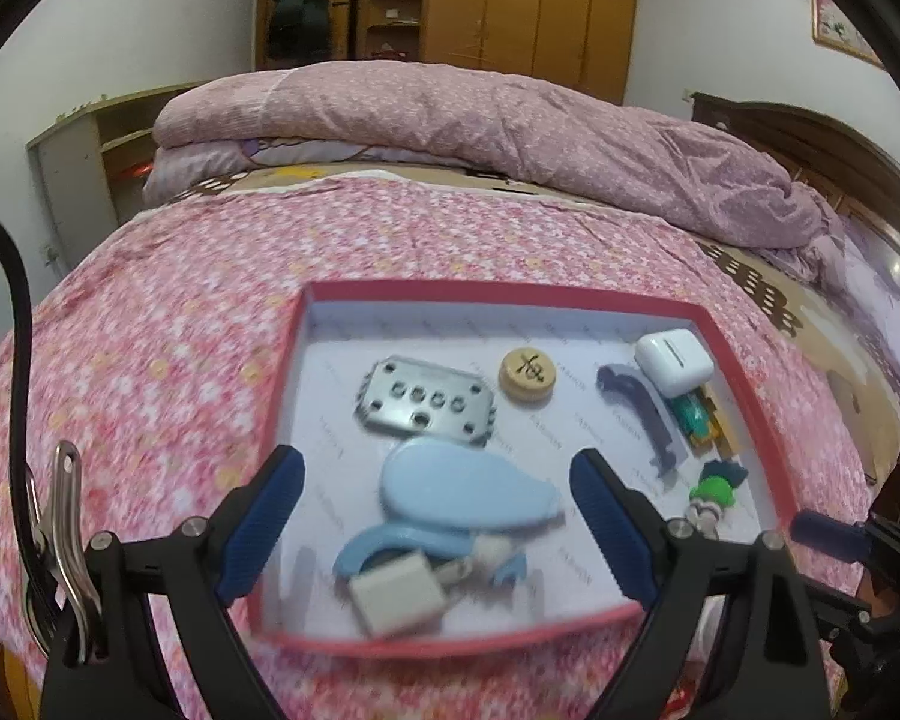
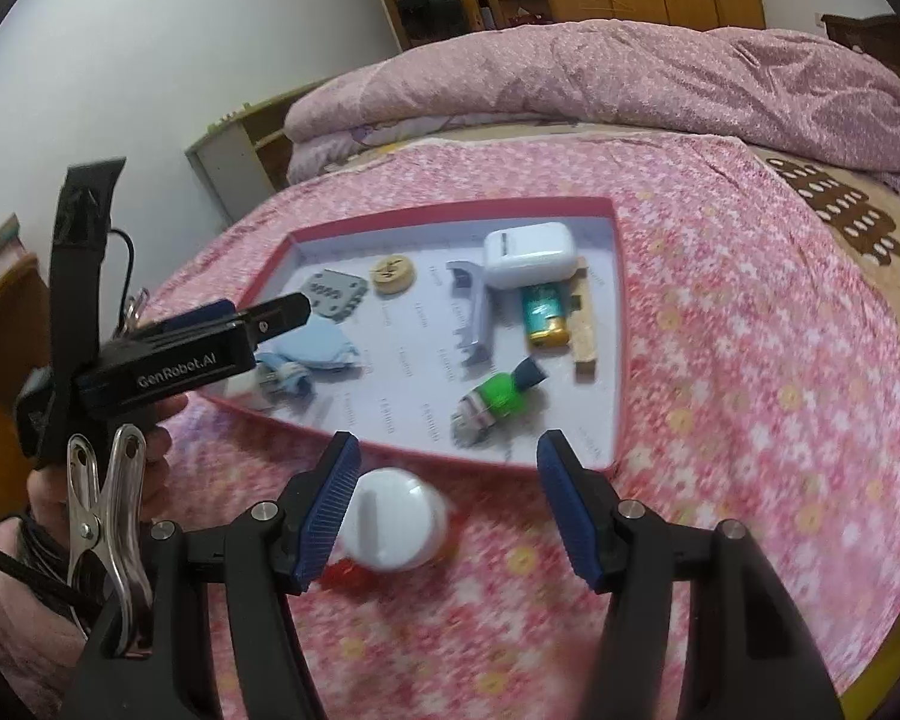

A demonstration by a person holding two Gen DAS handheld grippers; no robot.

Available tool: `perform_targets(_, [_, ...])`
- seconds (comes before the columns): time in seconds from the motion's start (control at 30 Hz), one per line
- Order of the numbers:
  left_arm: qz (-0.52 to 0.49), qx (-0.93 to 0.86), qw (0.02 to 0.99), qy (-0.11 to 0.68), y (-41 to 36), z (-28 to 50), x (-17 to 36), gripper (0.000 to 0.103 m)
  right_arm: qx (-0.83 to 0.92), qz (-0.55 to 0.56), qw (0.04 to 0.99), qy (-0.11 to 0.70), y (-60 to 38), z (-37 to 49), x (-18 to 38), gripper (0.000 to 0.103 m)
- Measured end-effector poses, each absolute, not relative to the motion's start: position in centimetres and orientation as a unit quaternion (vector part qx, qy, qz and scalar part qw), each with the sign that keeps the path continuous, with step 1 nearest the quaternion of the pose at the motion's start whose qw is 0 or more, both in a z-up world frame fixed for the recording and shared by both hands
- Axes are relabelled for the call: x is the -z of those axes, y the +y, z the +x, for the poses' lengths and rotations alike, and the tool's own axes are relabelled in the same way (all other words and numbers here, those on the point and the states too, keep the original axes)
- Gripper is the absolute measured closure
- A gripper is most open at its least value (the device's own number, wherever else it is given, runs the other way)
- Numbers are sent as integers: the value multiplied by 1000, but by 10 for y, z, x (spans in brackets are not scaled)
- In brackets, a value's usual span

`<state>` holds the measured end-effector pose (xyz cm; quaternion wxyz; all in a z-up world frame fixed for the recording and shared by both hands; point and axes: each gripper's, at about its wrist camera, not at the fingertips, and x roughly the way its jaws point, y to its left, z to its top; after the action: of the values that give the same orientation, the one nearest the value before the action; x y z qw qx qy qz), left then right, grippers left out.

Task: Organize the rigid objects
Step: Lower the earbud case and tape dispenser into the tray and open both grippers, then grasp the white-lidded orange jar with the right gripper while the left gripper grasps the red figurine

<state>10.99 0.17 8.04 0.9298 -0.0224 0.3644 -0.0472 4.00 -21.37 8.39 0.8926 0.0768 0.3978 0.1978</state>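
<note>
Nearest, the right gripper (image 2: 447, 495) hangs with its jaws spread wide over a white round-capped item (image 2: 393, 519) lying on the pink floral bedspread (image 2: 750, 360), just outside the red-rimmed tray (image 2: 617, 324). Farther on, the left gripper (image 1: 435, 489), also spread and empty, hovers above the light-blue case (image 1: 459, 489) inside the tray.

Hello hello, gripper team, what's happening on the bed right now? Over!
Left gripper open above red-rimmed shallow box. Right gripper open, empty. White round knobbed lid on floral bedspread outside box, beside right gripper's left finger. Path clear.
</note>
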Motion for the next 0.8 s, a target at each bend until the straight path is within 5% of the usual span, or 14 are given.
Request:
perform_targets(0.6, [-20,33,927,373,25,33,-73,10,-176,55,891,415,-190,28,-57,41])
perform_targets(0.7, [-19,31,922,385,22,27,-68,10,-171,45,894,412,-188,27,-56,60])
perform_targets(0.8, [-24,46,918,394,15,24,-67,10,-139,13,903,406,-188,22,-63,60])
